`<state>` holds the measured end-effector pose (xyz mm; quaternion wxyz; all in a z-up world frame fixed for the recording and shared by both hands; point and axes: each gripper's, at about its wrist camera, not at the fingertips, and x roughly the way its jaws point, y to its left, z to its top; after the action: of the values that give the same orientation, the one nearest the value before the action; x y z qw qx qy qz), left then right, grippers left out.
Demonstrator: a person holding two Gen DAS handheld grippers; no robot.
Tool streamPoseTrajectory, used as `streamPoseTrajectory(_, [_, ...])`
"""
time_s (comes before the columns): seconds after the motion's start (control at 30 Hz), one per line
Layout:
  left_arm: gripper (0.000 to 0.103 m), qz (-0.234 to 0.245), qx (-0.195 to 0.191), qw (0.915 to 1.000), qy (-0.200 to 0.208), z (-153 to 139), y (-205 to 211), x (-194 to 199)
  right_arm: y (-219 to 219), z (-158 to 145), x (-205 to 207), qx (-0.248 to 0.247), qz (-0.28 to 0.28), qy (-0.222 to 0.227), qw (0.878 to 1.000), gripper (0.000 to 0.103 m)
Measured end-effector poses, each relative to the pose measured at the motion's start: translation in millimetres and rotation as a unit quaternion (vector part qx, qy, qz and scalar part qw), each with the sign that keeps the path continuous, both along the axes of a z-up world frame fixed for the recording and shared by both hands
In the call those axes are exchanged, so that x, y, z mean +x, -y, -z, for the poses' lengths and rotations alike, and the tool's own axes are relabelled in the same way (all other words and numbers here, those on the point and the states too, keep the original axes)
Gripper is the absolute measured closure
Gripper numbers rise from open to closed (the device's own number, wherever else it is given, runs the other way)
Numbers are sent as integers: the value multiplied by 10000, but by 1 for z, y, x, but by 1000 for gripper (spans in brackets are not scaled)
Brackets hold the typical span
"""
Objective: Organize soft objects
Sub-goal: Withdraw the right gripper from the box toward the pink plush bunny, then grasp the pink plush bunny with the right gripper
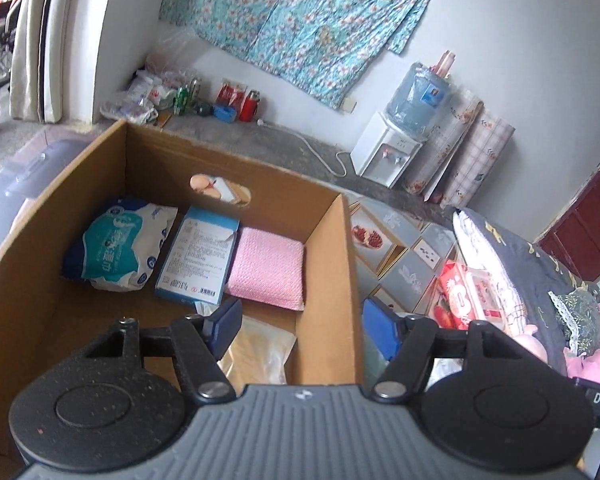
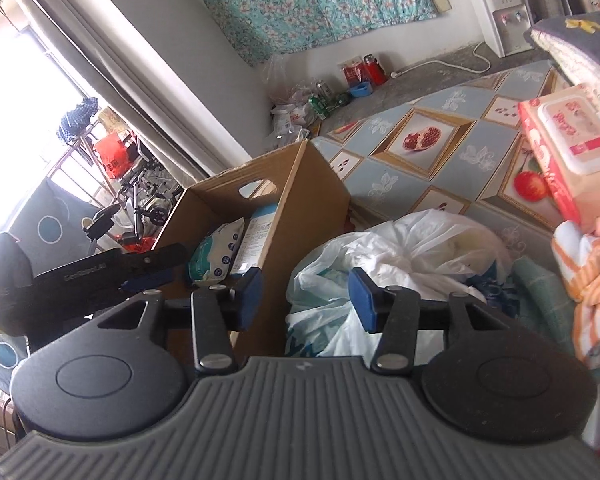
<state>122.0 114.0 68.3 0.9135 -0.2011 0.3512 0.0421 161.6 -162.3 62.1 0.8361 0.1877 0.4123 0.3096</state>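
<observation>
A cardboard box (image 1: 332, 264) holds a white-and-teal soft pack (image 1: 118, 244), a blue-and-white carton (image 1: 198, 256), a pink folded cloth (image 1: 266, 268) and a clear bag with something yellowish (image 1: 260, 352). My left gripper (image 1: 300, 326) is open and empty, straddling the box's right wall near its front corner. My right gripper (image 2: 304, 296) is open and empty above a white plastic bag (image 2: 400, 248) beside the box (image 2: 312, 196). A red wet-wipes pack (image 2: 560, 152) lies to the right; it also shows in the left wrist view (image 1: 464, 292).
An orange-striped cloth (image 2: 596, 300) and a green cloth (image 2: 540, 284) lie at the right on the patterned surface (image 2: 420, 140). A dark quilted cushion (image 1: 512, 264) stands beyond the wipes. A water dispenser (image 1: 392, 148) and bottles (image 1: 188, 98) stand by the wall.
</observation>
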Motion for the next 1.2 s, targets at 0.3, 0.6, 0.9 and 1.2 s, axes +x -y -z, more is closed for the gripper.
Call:
streamPoseTrajectory(0.3, [28, 1055, 342, 9923, 542, -23, 116, 1, 104, -28, 11, -526, 814, 427, 9944, 52])
streamPoseTrajectory(0.6, [28, 2078, 597, 9760, 277, 23, 227, 54, 196, -6, 68, -1002, 1545, 136, 9828, 52])
streamPoseTrajectory(0.9, [28, 2571, 738, 9636, -16, 69, 298, 109, 216, 58, 144, -1137, 1684, -406, 9783, 55])
streamPoseTrajectory(1.2, [25, 2841, 428, 9576, -223, 97, 324, 138, 218, 104, 182, -866, 1538, -861, 9805, 76])
